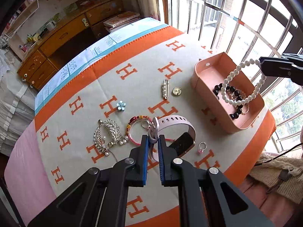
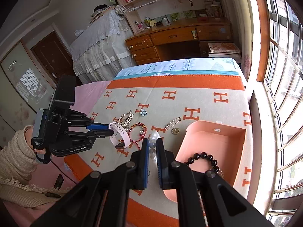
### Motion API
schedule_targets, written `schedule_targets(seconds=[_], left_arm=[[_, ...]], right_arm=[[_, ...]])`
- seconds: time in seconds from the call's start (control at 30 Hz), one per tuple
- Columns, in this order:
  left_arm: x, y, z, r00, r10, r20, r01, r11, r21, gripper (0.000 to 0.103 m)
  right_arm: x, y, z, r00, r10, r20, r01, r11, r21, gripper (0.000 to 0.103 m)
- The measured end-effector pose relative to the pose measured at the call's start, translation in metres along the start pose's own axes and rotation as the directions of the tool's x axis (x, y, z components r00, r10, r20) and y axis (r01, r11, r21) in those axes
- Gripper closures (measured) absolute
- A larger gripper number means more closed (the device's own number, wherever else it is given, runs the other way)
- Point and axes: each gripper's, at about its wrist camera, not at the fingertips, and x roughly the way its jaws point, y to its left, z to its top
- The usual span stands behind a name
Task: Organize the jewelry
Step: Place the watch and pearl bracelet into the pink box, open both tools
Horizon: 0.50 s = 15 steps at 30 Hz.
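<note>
While both your jaws clamp jewelry, nothing rests in transit.
Left gripper (image 1: 153,139) pinches pink watch (image 1: 175,130) strap; right gripper (image 2: 152,145) pinches pearl bracelet (image 1: 244,81), pink box (image 1: 210,87) beyond.

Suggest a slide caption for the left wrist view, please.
Left gripper clamps the pink watch; pearl bracelet hangs over the box.

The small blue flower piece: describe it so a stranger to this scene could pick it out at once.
Start at the grey blanket with orange H letters and find the pink box. On the blanket well away from the box, past the pearl safety pin, the blue flower lies alone, beyond the silver leaf brooch. It is the only blue piece there, with rounded petals.
</note>
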Motion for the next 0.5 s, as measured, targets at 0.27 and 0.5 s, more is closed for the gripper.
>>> schedule_targets(seconds=[0.27, 0.5], left_arm=[[-0.012, -0.069, 0.051, 0.986, -0.118, 0.117, 0.116, 0.993, 0.018, 0.095], [0.043, -0.110, 0.080, 0.983, -0.173, 0.060, 0.174, 0.985, -0.020, 0.095]], right_arm=[[-0.024, -0.046, -0.020, 0.997, -0.063, 0.050, 0.058, 0.993, 0.106, 0.095], [-0.007, -0.070, -0.051, 1.000, 0.014, -0.007, -0.013, 0.983, 0.186, 0.095]])
